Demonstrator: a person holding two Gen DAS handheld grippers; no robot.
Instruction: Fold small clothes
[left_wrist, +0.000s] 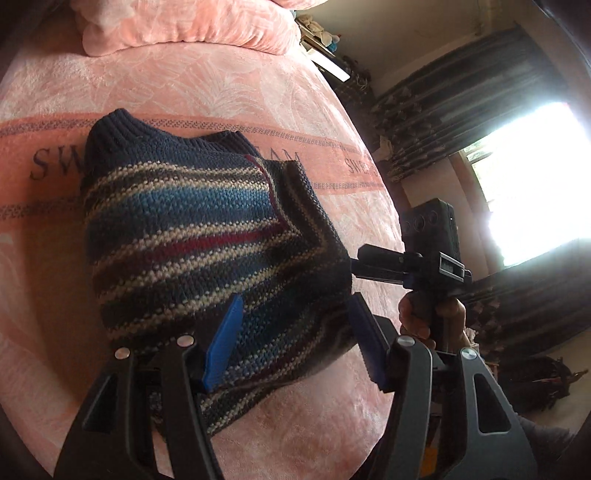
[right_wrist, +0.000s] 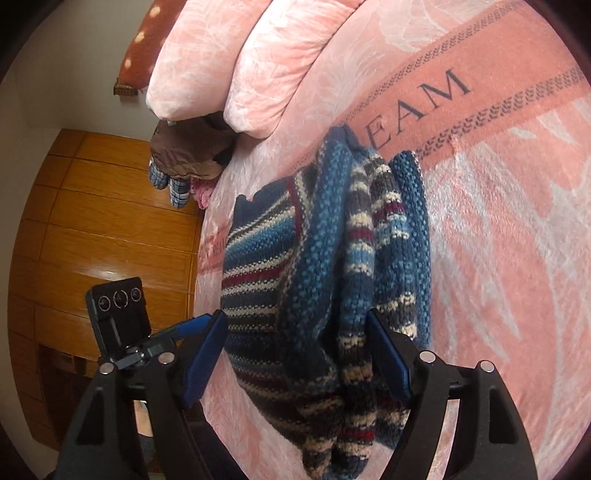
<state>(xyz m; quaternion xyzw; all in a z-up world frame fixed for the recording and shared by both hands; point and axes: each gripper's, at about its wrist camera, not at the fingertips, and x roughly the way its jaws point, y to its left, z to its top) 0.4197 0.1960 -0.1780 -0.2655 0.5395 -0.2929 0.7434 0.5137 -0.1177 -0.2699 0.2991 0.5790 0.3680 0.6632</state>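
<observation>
The striped knitted sweater (left_wrist: 192, 236) lies folded into a thick bundle on the pink bed (left_wrist: 221, 92), across the darker pink band that carries lettering. In the left wrist view its navy ribbed collar points toward 11 o'clock and its near edge reaches down to 6 o'clock, between the blue pads of the left tongs (left_wrist: 295, 339). Those tongs stand wide apart, one pad resting on top of the knit and the other just beside its right edge, gripping nothing. At 3 o'clock of the sweater the right tongs (left_wrist: 354, 264) touch or nearly touch its side, held by a hand (left_wrist: 432, 317); from this view the tips are hidden by the knit. In the right wrist view the right tongs (right_wrist: 299, 354) are also spread wide, with the layered folds of the sweater (right_wrist: 325, 258) lying between the pads, the right pad against the knit and the left pad apart from it. The left tongs (right_wrist: 192, 325) show at 9 o'clock. Pink pillows (right_wrist: 229, 62) lie at 12 o'clock, a brown garment (right_wrist: 184, 151) at 10 o'clock, and a wooden floor (right_wrist: 110, 229) at 9 o'clock.
</observation>
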